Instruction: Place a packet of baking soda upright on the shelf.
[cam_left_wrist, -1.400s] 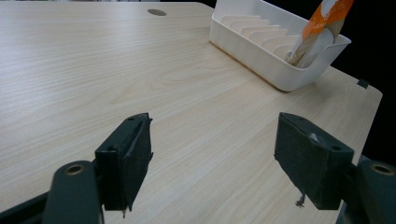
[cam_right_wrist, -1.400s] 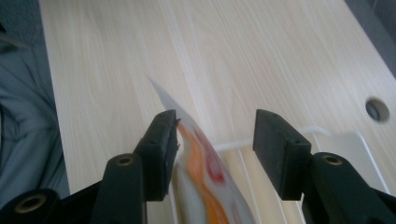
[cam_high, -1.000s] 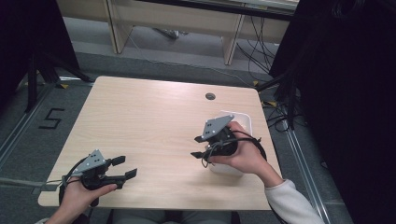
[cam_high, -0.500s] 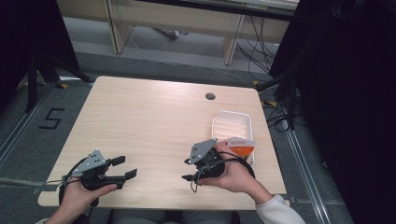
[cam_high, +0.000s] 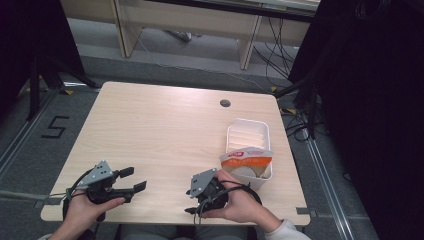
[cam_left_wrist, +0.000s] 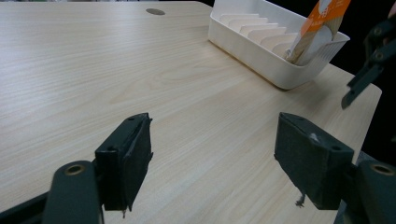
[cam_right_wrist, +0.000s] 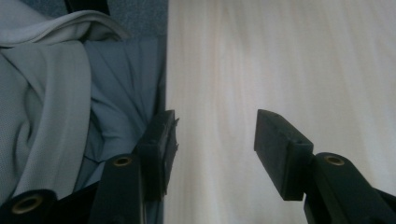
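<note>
A white plastic tray (cam_high: 248, 135) with a ribbed floor sits on the right part of the wooden desk (cam_high: 160, 130), well short of the round cable hole (cam_high: 225, 103). At the tray's near end a pouch (cam_high: 246, 161) stands leaning against the wall; it has an orange and white printed top and a pale brown lower part, and its near edge rises above the rim. From the left gripper view the pouch (cam_left_wrist: 322, 21) tilts in the corner of the tray (cam_left_wrist: 261, 56), while the ribbed slots behind it lie bare.

The right gripper (cam_high: 197, 197) hangs over the near edge of the desk, just to the near left of the tray and apart from it. Its fingers (cam_right_wrist: 280, 149) stand apart with nothing between them, bare desk and a grey garment (cam_right_wrist: 56, 93) beyond. The left gripper (cam_high: 131, 181) rests at the near left of the desk, well apart from the tray, its fingers (cam_left_wrist: 128, 158) spread wide and empty
</note>
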